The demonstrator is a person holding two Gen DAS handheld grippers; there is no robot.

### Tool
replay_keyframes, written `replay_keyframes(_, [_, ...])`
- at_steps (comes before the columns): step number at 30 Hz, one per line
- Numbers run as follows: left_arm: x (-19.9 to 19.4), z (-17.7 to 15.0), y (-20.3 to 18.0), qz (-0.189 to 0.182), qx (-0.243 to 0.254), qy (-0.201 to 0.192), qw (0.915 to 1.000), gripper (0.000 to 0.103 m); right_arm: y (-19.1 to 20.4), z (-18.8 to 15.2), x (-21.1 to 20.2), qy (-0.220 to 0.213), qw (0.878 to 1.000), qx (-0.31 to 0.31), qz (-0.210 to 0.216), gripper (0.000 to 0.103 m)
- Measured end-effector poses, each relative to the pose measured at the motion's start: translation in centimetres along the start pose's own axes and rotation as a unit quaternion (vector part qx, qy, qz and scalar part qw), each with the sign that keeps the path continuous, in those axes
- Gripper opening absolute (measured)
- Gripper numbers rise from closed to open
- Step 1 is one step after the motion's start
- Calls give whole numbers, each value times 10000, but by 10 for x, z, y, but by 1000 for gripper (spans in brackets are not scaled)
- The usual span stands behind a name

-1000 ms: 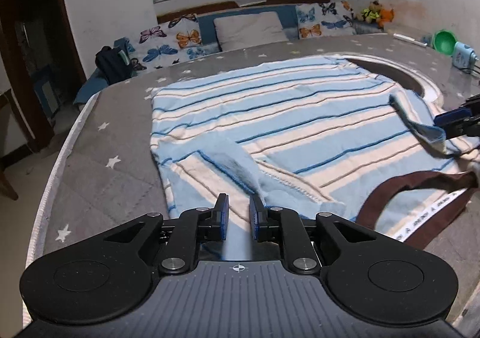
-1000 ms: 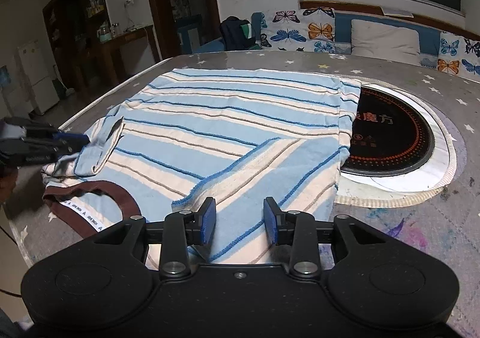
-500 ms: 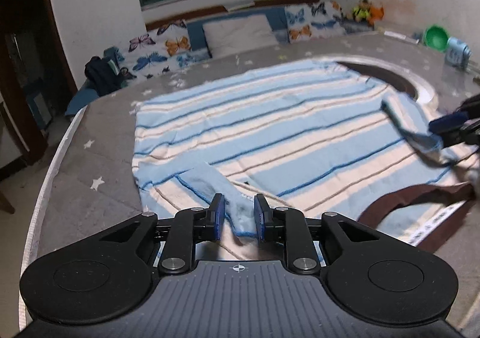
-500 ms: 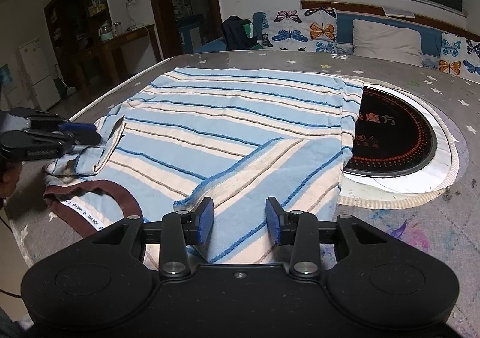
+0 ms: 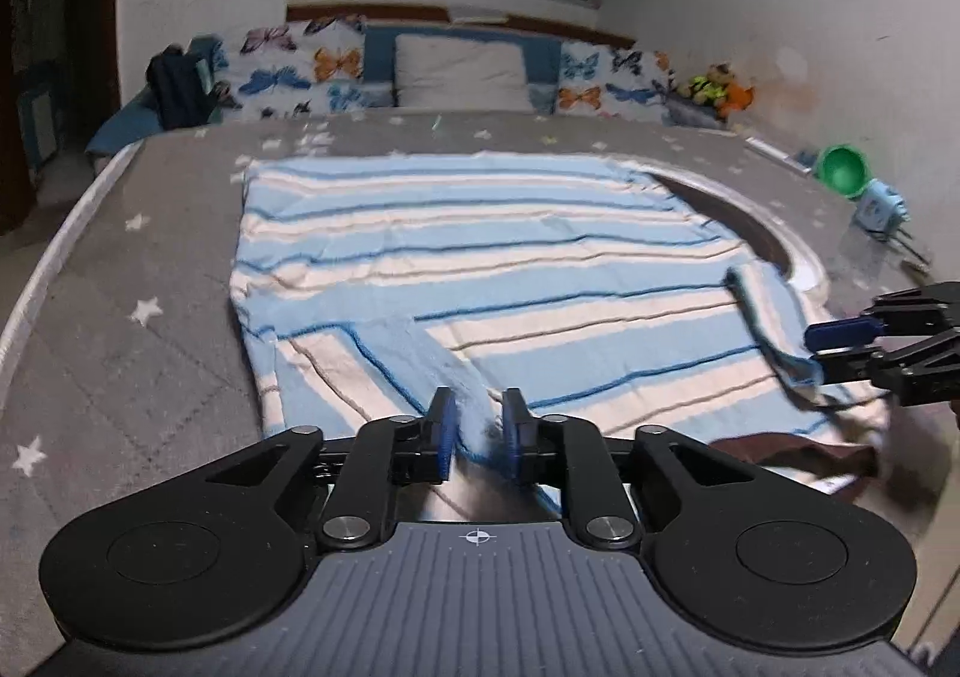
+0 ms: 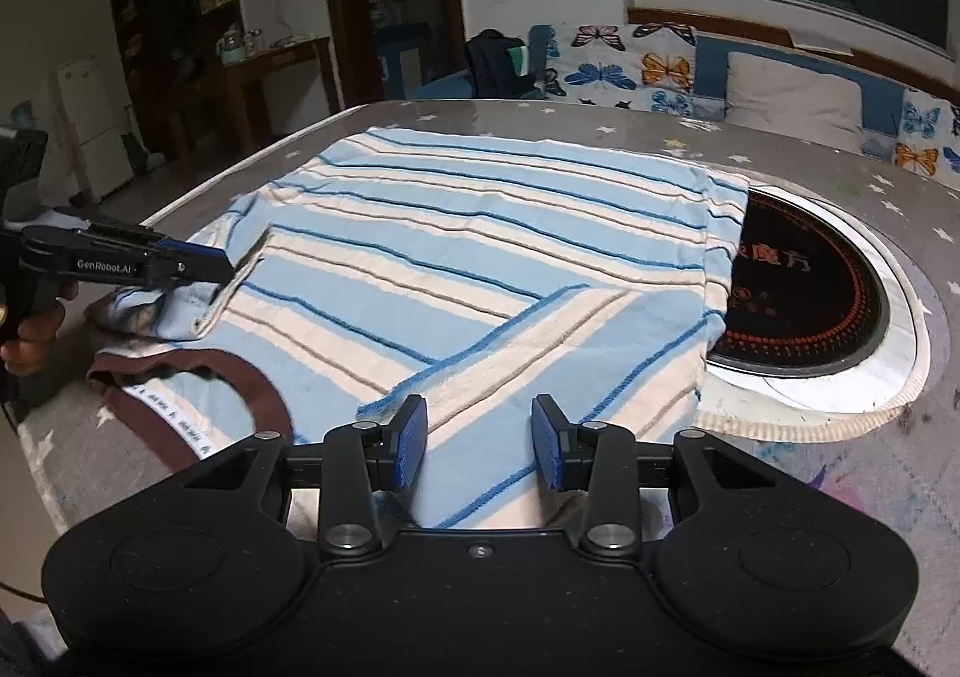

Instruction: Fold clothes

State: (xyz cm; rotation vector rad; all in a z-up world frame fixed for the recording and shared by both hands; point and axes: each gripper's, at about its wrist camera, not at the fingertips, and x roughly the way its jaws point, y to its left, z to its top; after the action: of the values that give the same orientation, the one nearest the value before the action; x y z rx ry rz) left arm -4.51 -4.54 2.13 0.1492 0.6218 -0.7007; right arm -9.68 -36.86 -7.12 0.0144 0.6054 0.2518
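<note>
A blue, cream and brown striped shirt (image 5: 480, 257) (image 6: 480, 233) lies flat on the grey star-print table, its brown collar (image 6: 264, 395) at the near edge. My left gripper (image 5: 478, 431) is shut on the left sleeve (image 5: 420, 353), holding it just above the shirt. In the right wrist view the left gripper (image 6: 222, 272) shows at the left with that sleeve (image 6: 174, 311) bunched under its tip. My right gripper (image 6: 480, 449) stands open over the right sleeve (image 6: 528, 353), which lies folded diagonally across the body. That gripper (image 5: 822, 350) also appears at the right edge of the left wrist view.
A round black hob (image 6: 804, 305) with a metal rim is sunk into the table beside the shirt. A green bowl (image 5: 843, 170) and a small blue box (image 5: 879, 206) stand at the far right. The table edge (image 5: 36, 281) curves on the left. A hand (image 6: 30, 335) holds the left gripper's handle.
My left gripper has carried its sleeve inward over the shirt and its view has tilted up. The right gripper has stayed in place with its fingers apart.
</note>
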Motion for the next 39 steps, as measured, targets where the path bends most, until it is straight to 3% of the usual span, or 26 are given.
replay_keyframes(5, [-38,-10,-9,-80,890,-93,9960,27,8,-6,-23,141,9984,-481,244,47])
replay_keyframes(12, [-67,-44,-35,-255,2126,68,9768,35,31,-27,-35,523,9849,-1532,615,51])
replay_keyframes(15, [-65,-54,-45,-225,2418,140,9700,35,34,-25,-32,485,9846,-1565,609,50])
replay_keyframes(19, [-61,-58,-50,-277,2564,77,9661,37,38,-22,-28,429,9844,-1601,598,39])
replay_keyframes(22, [-56,-59,-55,-240,2770,25,9606,38,41,-19,-26,387,9841,-1628,590,22])
replay_keyframes(26, [-51,-60,-61,-392,2889,-45,9566,21,45,-17,-22,332,9838,-1663,579,11])
replay_keyframes(28, [-50,-57,-61,-388,2820,-168,9585,17,44,-12,-25,237,9846,-1646,542,9])
replay_keyframes(34, [-38,-27,-45,-211,2138,-440,9757,15,31,8,-22,79,9869,-1548,441,7])
replay_keyframes(39, [-11,-10,-41,-10,1867,-394,9816,15,24,14,-15,157,9873,-1509,462,11])
